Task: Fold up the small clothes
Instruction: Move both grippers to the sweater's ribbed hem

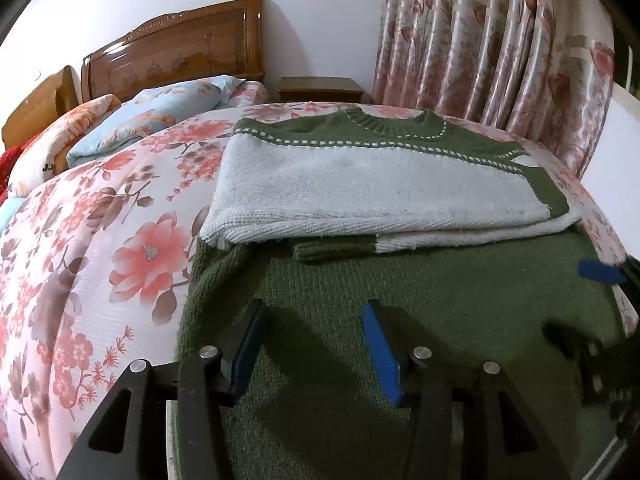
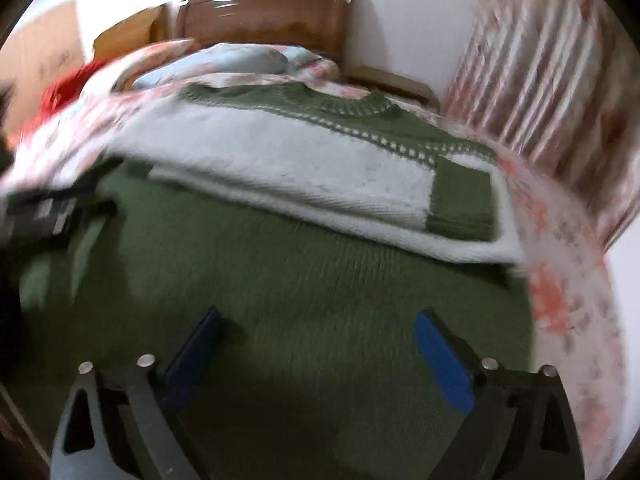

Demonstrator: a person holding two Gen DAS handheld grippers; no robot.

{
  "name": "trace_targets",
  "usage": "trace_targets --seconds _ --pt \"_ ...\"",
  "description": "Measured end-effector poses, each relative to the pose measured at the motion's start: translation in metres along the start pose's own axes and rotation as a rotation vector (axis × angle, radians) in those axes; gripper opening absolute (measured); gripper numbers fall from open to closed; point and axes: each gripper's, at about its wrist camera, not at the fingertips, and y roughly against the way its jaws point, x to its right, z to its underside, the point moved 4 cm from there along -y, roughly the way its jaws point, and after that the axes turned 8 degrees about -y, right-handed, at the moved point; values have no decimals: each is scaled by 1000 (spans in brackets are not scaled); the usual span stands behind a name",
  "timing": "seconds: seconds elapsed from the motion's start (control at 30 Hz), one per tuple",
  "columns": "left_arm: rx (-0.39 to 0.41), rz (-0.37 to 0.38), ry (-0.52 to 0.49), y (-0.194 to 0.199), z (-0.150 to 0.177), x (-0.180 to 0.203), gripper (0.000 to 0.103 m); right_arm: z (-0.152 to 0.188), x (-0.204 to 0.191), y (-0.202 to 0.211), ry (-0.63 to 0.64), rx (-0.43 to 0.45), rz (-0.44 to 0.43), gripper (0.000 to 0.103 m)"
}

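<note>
A green and white knit sweater (image 1: pixel 400 280) lies flat on the flowered bedspread (image 1: pixel 100 240), collar at the far end. Its white sleeves (image 1: pixel 360 184) are folded across the chest. My left gripper (image 1: pixel 314 312) is open and empty, just above the green lower part near its left side. My right gripper (image 2: pixel 318 320) is open and empty above the same green part (image 2: pixel 300 264), nearer its right side; this view is blurred. The right gripper's blue fingertip (image 1: pixel 600 272) shows at the right edge of the left wrist view. The left gripper shows blurred at the left (image 2: pixel 48 208).
Pillows (image 1: pixel 152 120) and a wooden headboard (image 1: pixel 172 56) are at the far end of the bed. A wooden nightstand (image 1: pixel 320 88) and a flowered curtain (image 1: pixel 500 60) stand beyond the bed's right side. A red item (image 2: pixel 68 88) lies far left.
</note>
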Motion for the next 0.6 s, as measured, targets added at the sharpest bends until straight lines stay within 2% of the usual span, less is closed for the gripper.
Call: trace_targets --seconds 0.07,0.1,0.17,0.37,0.43,0.47,0.53,0.6 --pt "0 3 -11 2 1 1 52 14 13 7 -64 -40 -69 103" --pt "0 4 -17 2 1 1 52 22 20 14 -64 -21 -94 103" --pt "0 13 -25 1 1 0 52 41 26 22 -24 -28 -69 103" --pt "-2 14 -34 3 2 -4 53 93 38 57 -25 -12 -88 103" --pt "-19 -52 -42 10 7 -5 55 97 38 63 -28 -23 -78 103" --pt "-28 -81 -32 16 11 -5 51 97 36 65 -30 -37 -59 103" --pt "-10 -15 3 34 21 0 51 89 31 71 -32 -26 -39 103" --pt "6 30 -4 45 30 8 53 74 18 79 -28 35 -90 103"
